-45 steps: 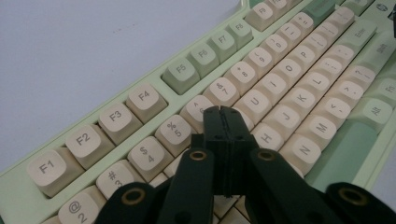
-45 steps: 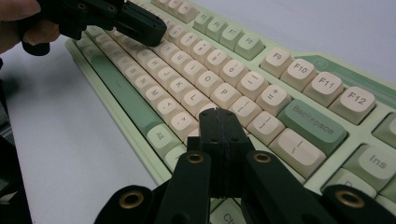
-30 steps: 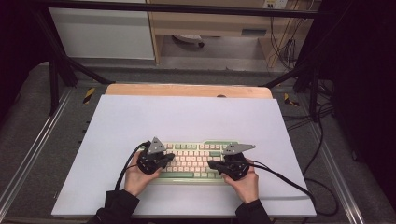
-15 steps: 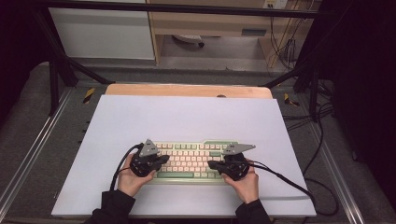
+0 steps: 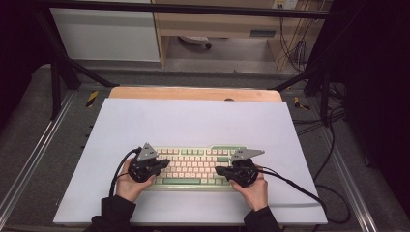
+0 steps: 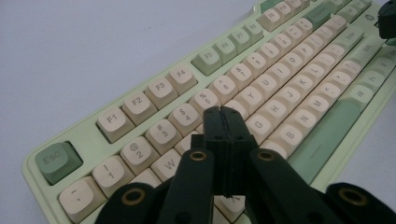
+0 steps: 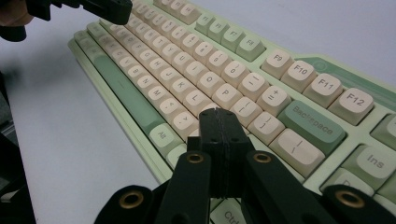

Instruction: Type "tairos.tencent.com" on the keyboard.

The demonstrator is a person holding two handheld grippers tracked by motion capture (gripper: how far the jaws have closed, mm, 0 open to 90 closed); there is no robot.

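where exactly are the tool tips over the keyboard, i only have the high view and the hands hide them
Observer: In the left gripper view the left tool, jaws pressed together, is over the left letter block of the pale green keyboard with cream keycaps, just below the number row near the 4 and 5 keys.
Operator: and the right one
Observer: In the right gripper view the right tool is also shut, with its tip just below the P key.
Operator: any key visibly pressed down
Observer: Cannot tell; each tool's jaws hide the key directly under its tip.
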